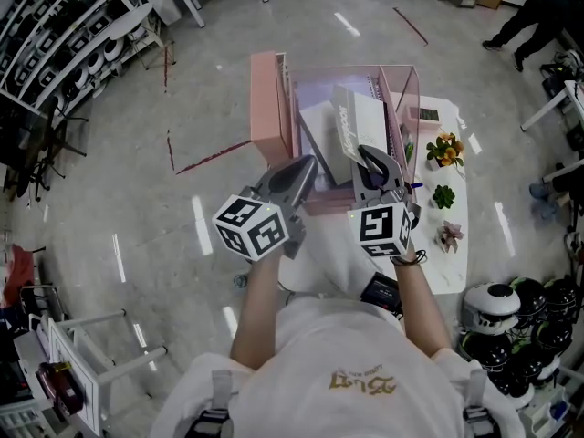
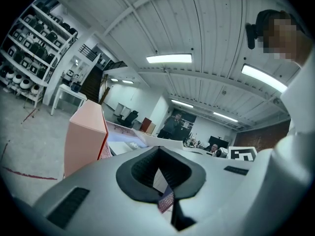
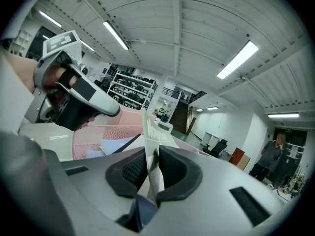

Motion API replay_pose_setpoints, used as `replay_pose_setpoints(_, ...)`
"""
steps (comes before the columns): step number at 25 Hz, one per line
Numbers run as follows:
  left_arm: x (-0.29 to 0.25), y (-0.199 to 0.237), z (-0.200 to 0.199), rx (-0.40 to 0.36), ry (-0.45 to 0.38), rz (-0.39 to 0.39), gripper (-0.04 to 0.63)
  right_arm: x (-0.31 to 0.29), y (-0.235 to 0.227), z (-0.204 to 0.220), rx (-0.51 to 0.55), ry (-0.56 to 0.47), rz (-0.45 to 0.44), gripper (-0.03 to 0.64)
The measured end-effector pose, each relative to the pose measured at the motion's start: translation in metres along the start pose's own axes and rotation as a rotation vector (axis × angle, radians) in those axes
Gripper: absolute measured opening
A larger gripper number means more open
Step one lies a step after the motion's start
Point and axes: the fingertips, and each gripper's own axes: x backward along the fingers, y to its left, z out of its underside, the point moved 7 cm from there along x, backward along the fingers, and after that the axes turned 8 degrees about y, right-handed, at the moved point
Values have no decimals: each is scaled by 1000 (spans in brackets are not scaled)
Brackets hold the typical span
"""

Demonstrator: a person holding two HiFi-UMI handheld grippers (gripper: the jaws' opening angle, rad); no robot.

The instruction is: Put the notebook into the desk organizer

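A pink desk organizer (image 1: 271,108) with clear pink walls stands on the white table (image 1: 452,254). A white notebook (image 1: 360,126) stands upright in its right part, leaning on other white books. My right gripper (image 1: 372,158) reaches in from the front. The notebook's edge (image 3: 153,132) runs between its jaws, with a small gap at the left pad, so the gripper (image 3: 152,154) stands slightly open. My left gripper (image 1: 306,167) hovers at the organizer's front left, shut, with nothing in it (image 2: 158,154). In the left gripper view the organizer's pink side (image 2: 86,136) rises just ahead on the left.
Three small potted plants (image 1: 444,149) line the table's right side. Helmets (image 1: 493,304) lie on the floor at lower right, and storage shelves (image 1: 55,35) stand at upper left. A person (image 1: 534,16) stands at the far upper right.
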Motion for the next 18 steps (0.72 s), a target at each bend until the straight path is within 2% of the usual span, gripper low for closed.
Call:
replay_pose_setpoints(10,0,1,-1,3,3,5,17,-14,5,1,-88,76,-211,152)
replay_pose_setpoints(15,1,0,-1,-1,8,7,17,-18,17,4,-54,134,-305,215)
replay_pose_setpoints(18,0,0,-1,-4,13,8,17,-19,21,5,-39,138,-307,242)
